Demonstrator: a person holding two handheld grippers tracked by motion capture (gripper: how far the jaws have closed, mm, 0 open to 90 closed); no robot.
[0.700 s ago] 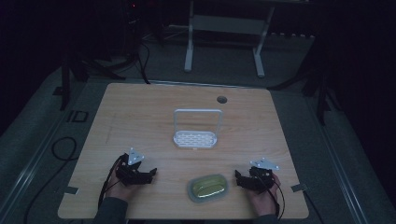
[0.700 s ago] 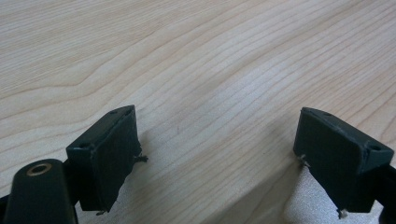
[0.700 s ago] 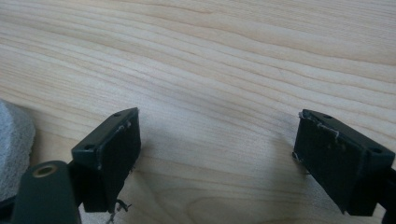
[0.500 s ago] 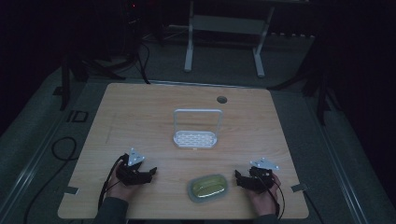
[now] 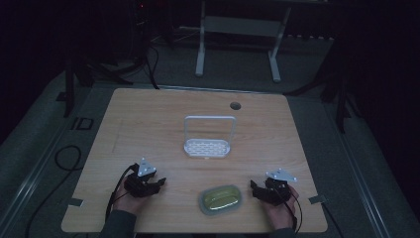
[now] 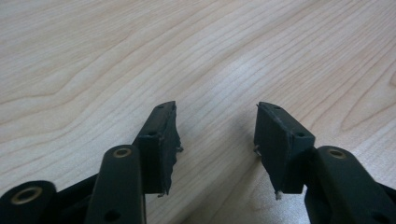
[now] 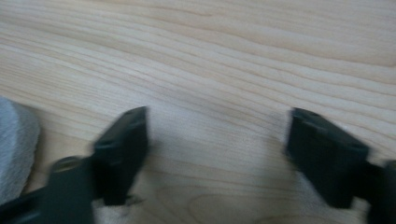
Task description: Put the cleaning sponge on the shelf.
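Wooden table (image 5: 148, 119) seen from above. Left gripper (image 5: 159, 183) near the front-left corner, jaws apart, nothing between them. Right gripper (image 5: 253, 188) near the front-right corner, jaws wide, likewise empty. Lidded container (image 5: 221, 199) with greenish contents at the front edge, between both grippers, nearer the right. White handled rack (image 5: 208, 148) at the table's centre.

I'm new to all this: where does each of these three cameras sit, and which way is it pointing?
High view: above the near side, looking forward and down on the wooden table; both hands, left gripper and right gripper show.
Left gripper view: rides the left gripper, looking along its open jaws at bare wood.
Right gripper view: rides the right gripper, jaws open, blurred; a pale object's edge at left, too blurred to identify.
Shared: both gripper views show the same tabletop grain between open jaws.
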